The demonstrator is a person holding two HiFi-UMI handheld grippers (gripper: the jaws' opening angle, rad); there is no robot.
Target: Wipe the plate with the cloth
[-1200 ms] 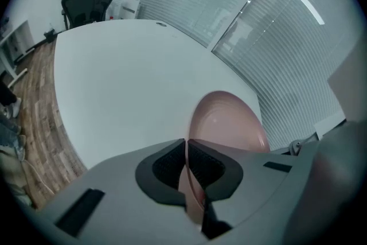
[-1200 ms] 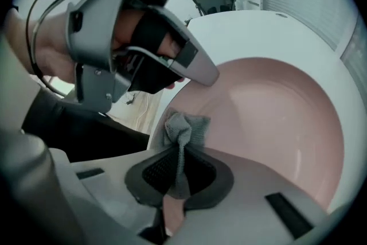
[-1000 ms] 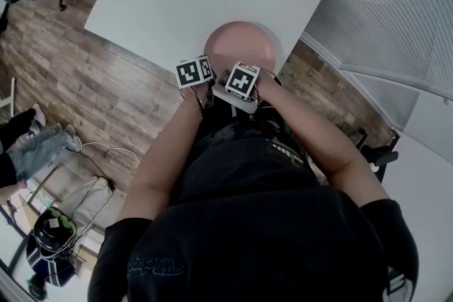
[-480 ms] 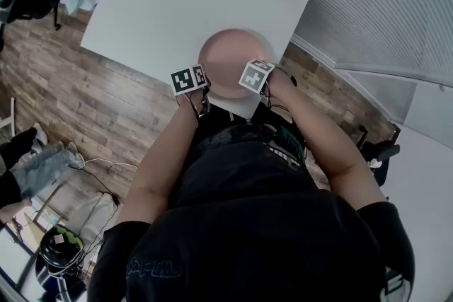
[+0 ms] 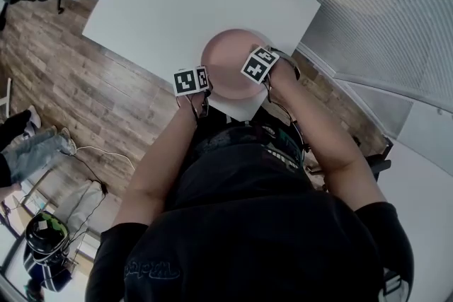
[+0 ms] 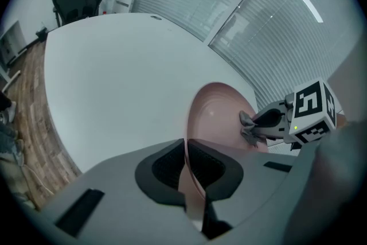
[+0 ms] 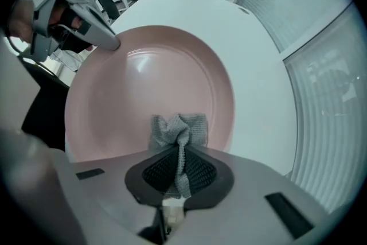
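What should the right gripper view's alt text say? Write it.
The right hand-held gripper, shut on a crumpled grey knitted cloth, holds it over a round pink plate; a white table lies beyond. At upper left, the left hand-held gripper clamps the plate's rim.

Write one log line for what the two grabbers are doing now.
left gripper: shut on plate rim | right gripper: shut on cloth | cloth: grey, bunched over pink plate's inner face
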